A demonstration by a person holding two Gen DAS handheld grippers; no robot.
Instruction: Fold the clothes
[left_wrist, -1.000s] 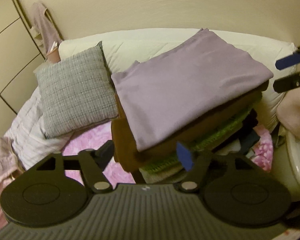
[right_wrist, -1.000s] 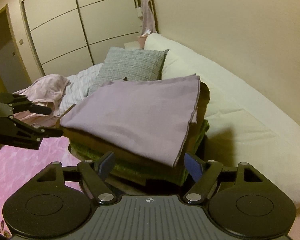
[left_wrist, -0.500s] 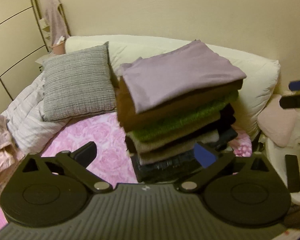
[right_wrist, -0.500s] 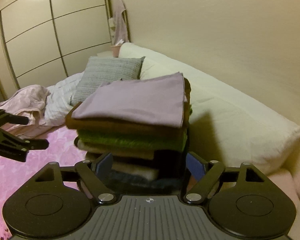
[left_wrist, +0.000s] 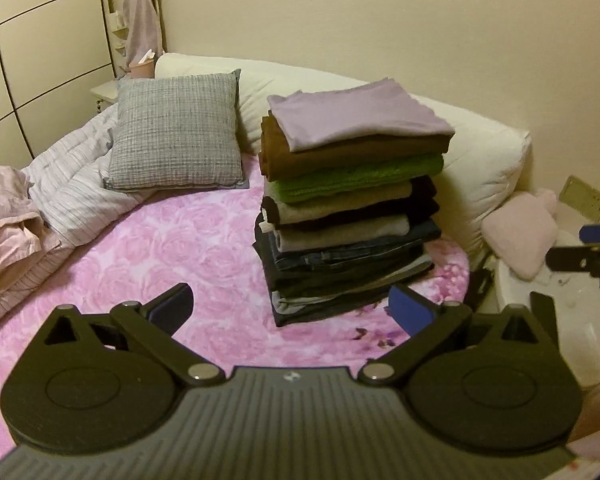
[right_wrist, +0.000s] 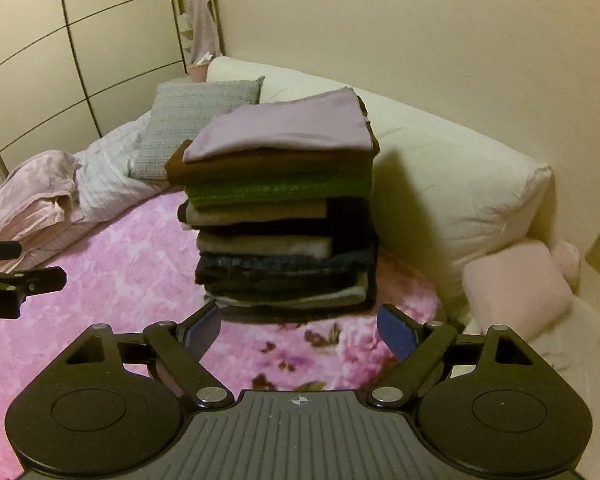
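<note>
The stack (left_wrist: pixel 352 208) of folded clothes stands on the pink bed cover (left_wrist: pixel 188 248), a lilac piece (left_wrist: pixel 360 116) squared on top, backed near the cream bolster (left_wrist: pixel 476 160), probably for support. Both the left hand-held gripper (left_wrist: pixel 296 306) and right hand-held gripper (right_wrist: pixel 298 330) hover before it, jaws spread, empty. Loose pink clothing (right_wrist: pixel 36 196) lies apart, seemingly unfolded.

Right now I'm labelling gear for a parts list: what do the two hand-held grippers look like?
Both look alike. The left hand-held gripper has a ribbed grey body with a small round emblem, two black round discs, black link arms on silver pivot pins, and blue pads on its fingers. The right hand-held gripper has the same build. No cables, hands or sleeves show.
</note>
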